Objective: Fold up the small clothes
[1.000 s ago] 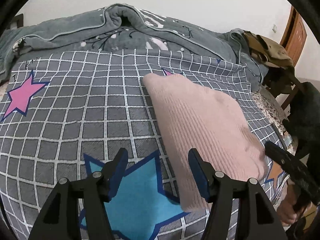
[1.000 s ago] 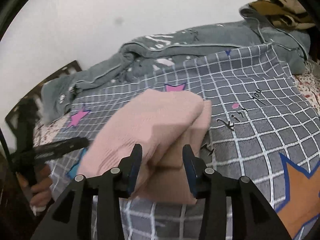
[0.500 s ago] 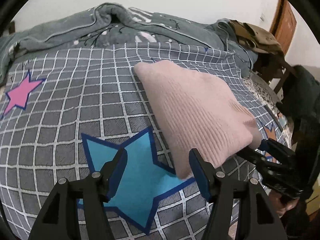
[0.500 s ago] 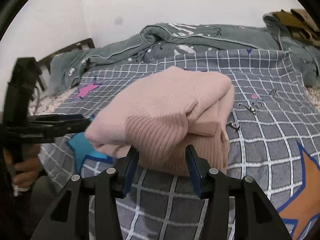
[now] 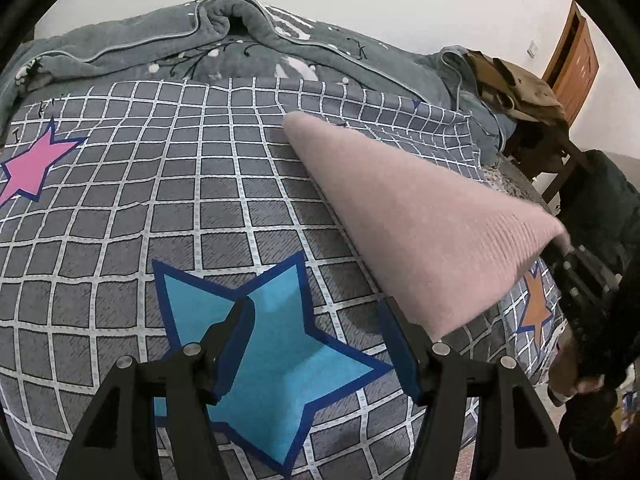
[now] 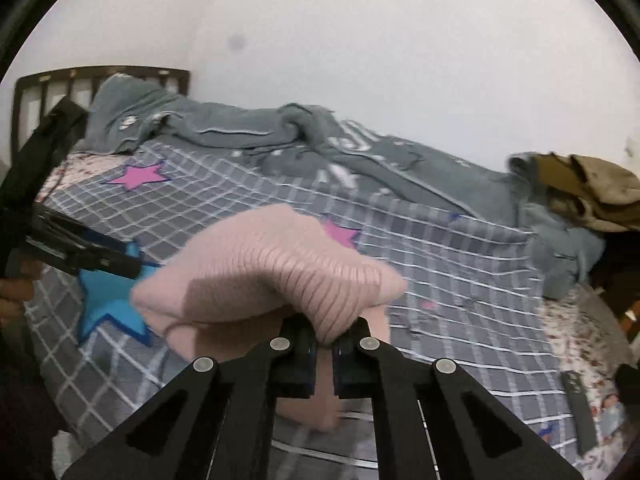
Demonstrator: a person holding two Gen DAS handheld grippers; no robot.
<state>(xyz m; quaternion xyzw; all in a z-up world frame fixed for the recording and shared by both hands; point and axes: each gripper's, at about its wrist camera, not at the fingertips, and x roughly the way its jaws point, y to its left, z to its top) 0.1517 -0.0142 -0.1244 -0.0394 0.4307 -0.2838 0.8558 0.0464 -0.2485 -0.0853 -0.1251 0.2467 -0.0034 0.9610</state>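
Right gripper: jaws narrow, pinching the ribbed hem of the pink knit sweater. The folded bundle is lifted at that edge and sags in soft layers onto the bedspread. Left gripper: jaws wide, nothing between them, above a blue star print. Sweater is a fuzzy wedge to its right. Bedspread: grey grid. Beyond: rumpled grey fleece blanket, white wall.

no legible text, labels or numbers anywhere
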